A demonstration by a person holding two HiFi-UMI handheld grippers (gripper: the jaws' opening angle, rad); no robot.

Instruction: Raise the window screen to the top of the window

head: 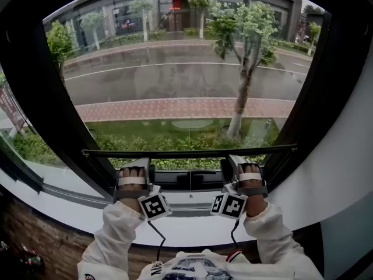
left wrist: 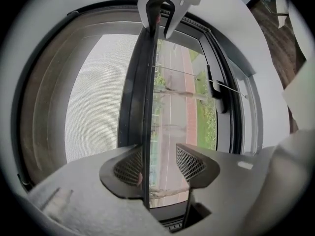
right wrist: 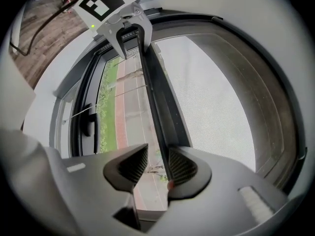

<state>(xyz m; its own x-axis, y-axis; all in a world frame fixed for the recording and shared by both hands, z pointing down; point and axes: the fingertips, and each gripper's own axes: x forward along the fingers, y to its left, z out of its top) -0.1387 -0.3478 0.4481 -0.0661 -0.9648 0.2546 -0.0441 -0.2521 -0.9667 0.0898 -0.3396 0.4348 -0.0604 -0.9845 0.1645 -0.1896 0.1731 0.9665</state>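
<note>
The window screen (left wrist: 98, 97) has its bottom bar (head: 189, 151) low, near the sill (head: 192, 229). The left gripper (head: 135, 163) and right gripper (head: 240, 159) sit under the bar, jaws part open around its edge, not clamping. A handle (head: 195, 172) and cord (head: 190, 186) lie between the grippers.

Outside, a road (head: 175, 74) ran between a building (head: 163, 13) and a red brick pavement (head: 175, 108), with a pale-trunked tree (head: 239, 112) and a low hedge (head: 175, 143) standing nearer.
</note>
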